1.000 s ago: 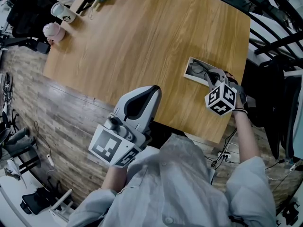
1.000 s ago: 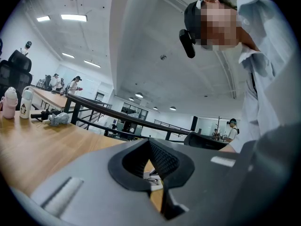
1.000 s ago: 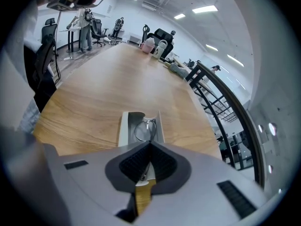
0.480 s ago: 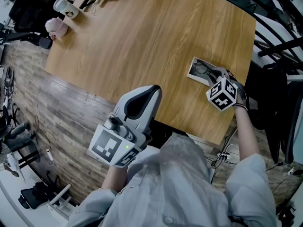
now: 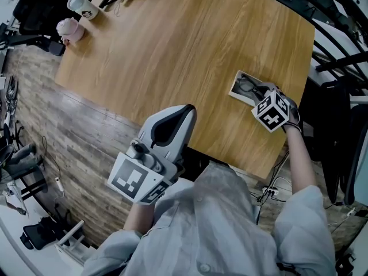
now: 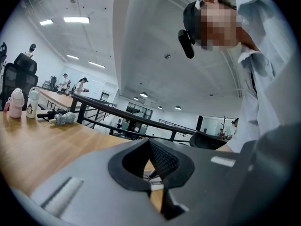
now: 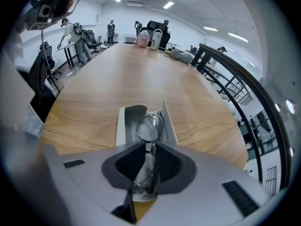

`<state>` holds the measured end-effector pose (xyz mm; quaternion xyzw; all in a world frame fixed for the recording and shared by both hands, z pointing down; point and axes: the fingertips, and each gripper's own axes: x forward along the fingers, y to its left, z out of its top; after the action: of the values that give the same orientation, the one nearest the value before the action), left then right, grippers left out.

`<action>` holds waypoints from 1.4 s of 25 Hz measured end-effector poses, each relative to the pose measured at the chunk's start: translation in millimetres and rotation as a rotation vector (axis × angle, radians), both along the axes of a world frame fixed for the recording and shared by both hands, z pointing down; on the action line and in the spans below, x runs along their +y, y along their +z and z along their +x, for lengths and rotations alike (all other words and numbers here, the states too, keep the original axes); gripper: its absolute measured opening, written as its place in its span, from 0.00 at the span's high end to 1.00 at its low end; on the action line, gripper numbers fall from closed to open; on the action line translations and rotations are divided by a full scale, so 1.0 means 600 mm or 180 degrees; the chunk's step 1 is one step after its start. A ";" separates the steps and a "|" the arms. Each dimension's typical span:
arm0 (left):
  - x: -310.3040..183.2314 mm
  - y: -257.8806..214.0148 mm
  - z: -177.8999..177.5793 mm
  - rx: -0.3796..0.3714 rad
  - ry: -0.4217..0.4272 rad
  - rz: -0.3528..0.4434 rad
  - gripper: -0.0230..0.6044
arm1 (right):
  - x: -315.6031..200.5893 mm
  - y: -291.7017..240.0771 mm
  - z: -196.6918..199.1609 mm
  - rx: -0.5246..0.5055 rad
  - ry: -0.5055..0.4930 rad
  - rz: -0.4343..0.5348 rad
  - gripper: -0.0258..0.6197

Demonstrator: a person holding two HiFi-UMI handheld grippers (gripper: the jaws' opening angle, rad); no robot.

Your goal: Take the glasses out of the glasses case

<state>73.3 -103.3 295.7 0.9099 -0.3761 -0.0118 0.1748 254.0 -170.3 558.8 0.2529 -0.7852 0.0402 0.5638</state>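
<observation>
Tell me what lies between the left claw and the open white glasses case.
Only bare wooden table, as the head view shows, between the left claw and the open white glasses case; the right claw grips the thin-framed glasses there.

Right gripper (image 7: pixel 149 160) nearer glasses case (image 7: pixel 121 126)

This is an open-plan office. A long wooden table (image 5: pixel 190 56) has black swivel chairs (image 7: pixel 155 28) at its far end and strip lights (image 6: pixel 77 20) in the white ceiling above it. Beyond the table, people (image 7: pixel 70 29) work at other desks, and a black railing (image 7: pixel 235 79) runs along its side.
</observation>
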 end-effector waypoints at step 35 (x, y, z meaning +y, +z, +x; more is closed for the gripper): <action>-0.004 -0.007 0.009 0.0060 0.0144 0.0031 0.96 | 0.011 -0.063 -0.009 0.0085 -0.0100 0.0365 0.94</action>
<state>78.9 -105.6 291.5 0.9188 -0.3537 -0.0182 0.1740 248.4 -163.6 521.0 0.2729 -0.7825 -0.0171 0.5595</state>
